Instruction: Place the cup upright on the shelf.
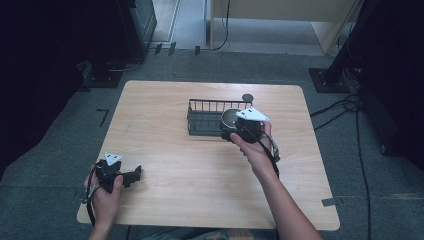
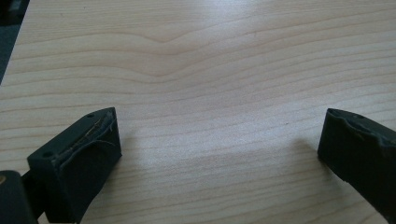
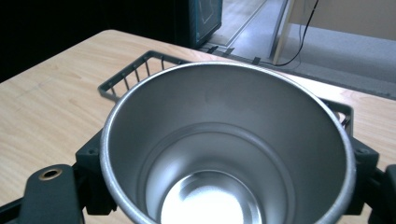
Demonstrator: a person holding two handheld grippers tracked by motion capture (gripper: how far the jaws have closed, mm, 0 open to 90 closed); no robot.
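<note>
A shiny metal cup stands upright and empty between my right gripper's jaws, which press on its sides; my right gripper is shut on it. From above, the cup hangs at the right end of a dark wire basket, with my right gripper at the basket's front right corner. The basket's rim runs just behind the cup. My left gripper rests near the table's front left, its jaws wide apart over bare wood.
The light wooden table has rounded corners and grey floor around it. A small dark round object lies behind the basket. Cables trail on the floor at the right, and dark equipment stands at the far left.
</note>
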